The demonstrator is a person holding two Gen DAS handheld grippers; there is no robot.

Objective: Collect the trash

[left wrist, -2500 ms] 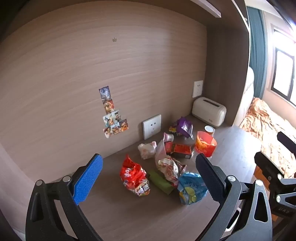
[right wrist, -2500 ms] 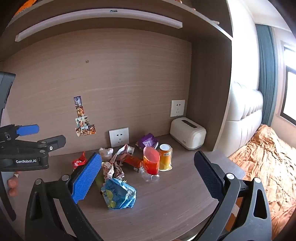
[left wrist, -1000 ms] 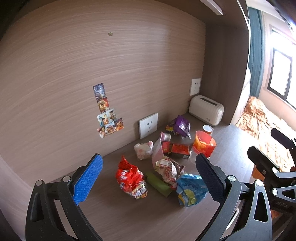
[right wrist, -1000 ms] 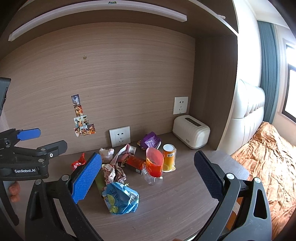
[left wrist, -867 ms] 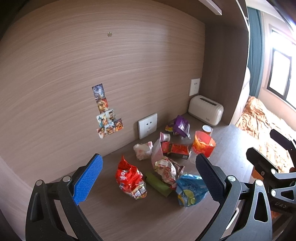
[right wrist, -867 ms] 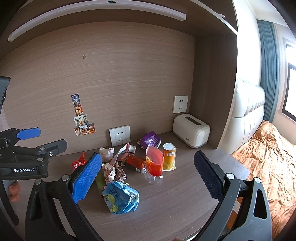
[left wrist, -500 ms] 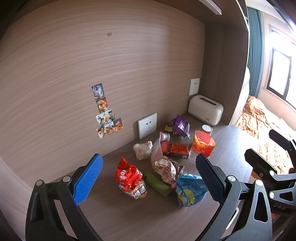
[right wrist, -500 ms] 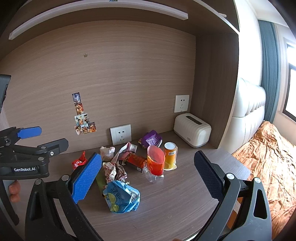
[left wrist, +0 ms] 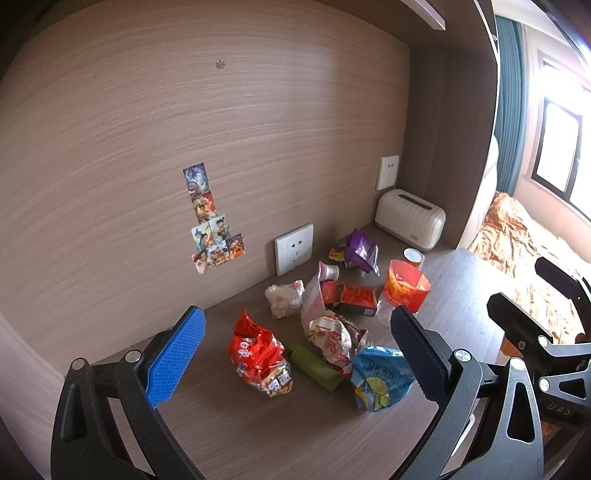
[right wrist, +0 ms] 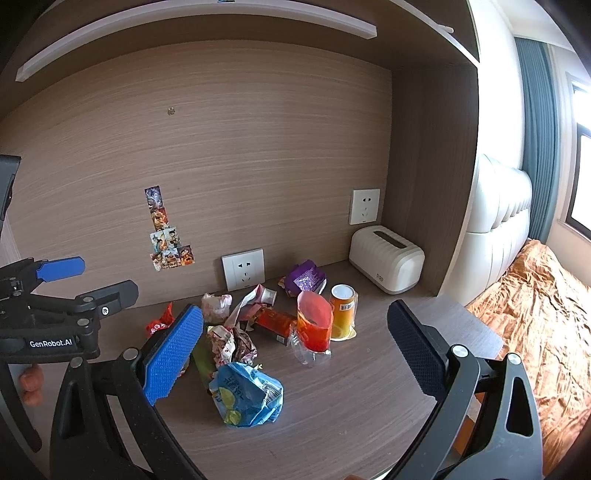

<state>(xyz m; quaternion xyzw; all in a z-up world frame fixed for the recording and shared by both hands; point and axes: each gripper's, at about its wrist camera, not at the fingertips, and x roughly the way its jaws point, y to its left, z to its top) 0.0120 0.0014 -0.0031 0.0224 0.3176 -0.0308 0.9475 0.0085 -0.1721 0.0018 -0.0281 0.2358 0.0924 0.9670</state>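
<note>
A pile of trash lies on the wooden desk (left wrist: 229, 435): a red snack bag (left wrist: 258, 360), a blue chip bag (left wrist: 378, 380), a crumpled wrapper (left wrist: 334, 338), a green wrapper (left wrist: 314, 369), a red box (left wrist: 354, 297), an orange-red cup (left wrist: 406, 284), a purple bag (left wrist: 360, 251) and a white wad (left wrist: 284, 297). My left gripper (left wrist: 295, 363) is open and empty, held above and short of the pile. My right gripper (right wrist: 291, 356) is open and empty, also back from the pile; the blue bag (right wrist: 245, 395) lies nearest it.
A cream toaster (right wrist: 386, 258) stands at the back right, an orange can (right wrist: 343, 310) before it. Wall sockets (right wrist: 243, 269) and stickers (right wrist: 166, 236) are on the back panel. A bed with an orange cover (right wrist: 535, 314) lies to the right. A shelf (right wrist: 184, 33) hangs overhead.
Both grippers have drifted slightly, so the pile sits a little differently in each view. Both stay open and nothing on the desk has moved.
</note>
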